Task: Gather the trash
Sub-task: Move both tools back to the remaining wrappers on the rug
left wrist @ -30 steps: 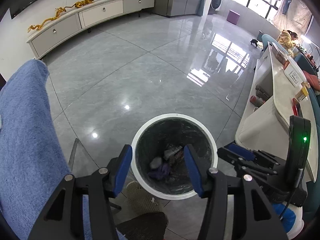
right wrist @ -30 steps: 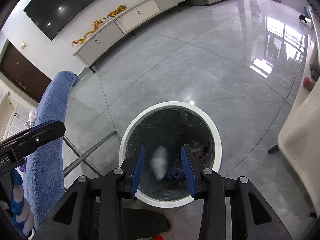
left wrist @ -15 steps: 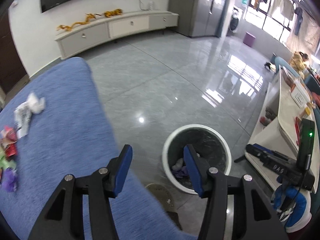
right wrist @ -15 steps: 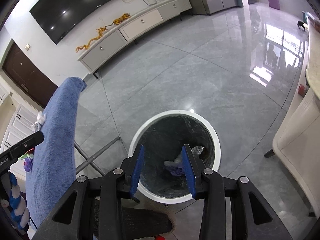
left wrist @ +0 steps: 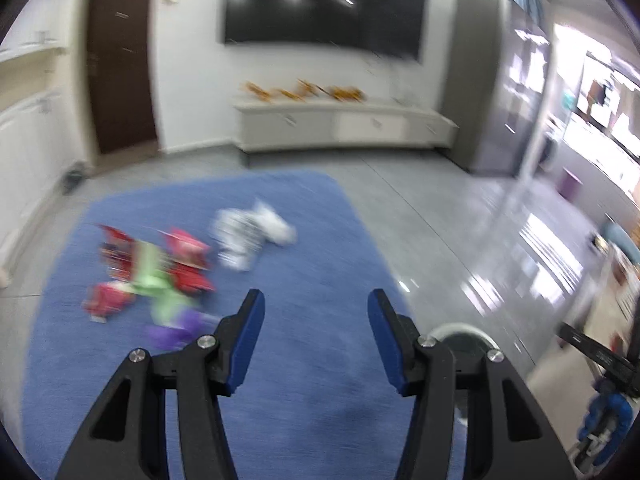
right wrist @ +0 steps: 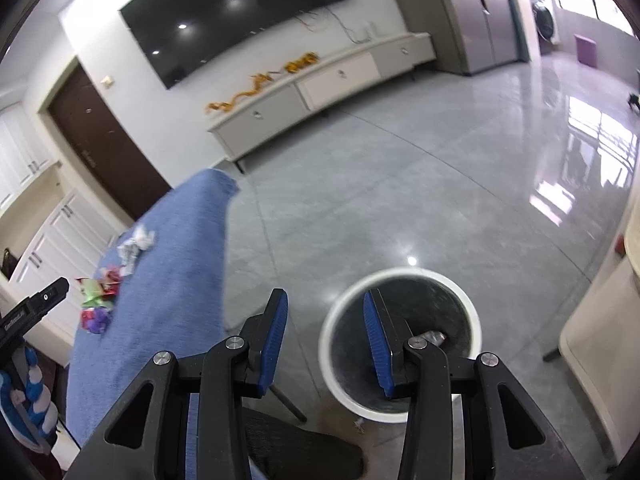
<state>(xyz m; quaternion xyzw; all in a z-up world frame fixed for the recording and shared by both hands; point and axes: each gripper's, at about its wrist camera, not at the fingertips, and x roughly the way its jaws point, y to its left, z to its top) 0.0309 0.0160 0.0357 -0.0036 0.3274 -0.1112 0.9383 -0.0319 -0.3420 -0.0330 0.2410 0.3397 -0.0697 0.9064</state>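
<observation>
fuzzy blue cloth (left wrist: 304,392), crinkled wrappers (left wrist: 152,272); left gripper (left wrist: 316,316), right gripper (right wrist: 325,312) both apart, empty.

The trash pieces (left wrist: 168,276) lie together on the worktop (left wrist: 304,408). The bin (right wrist: 400,344) stands on the floor (right wrist: 400,200) to the right of the worktop, with trash inside it.
</observation>
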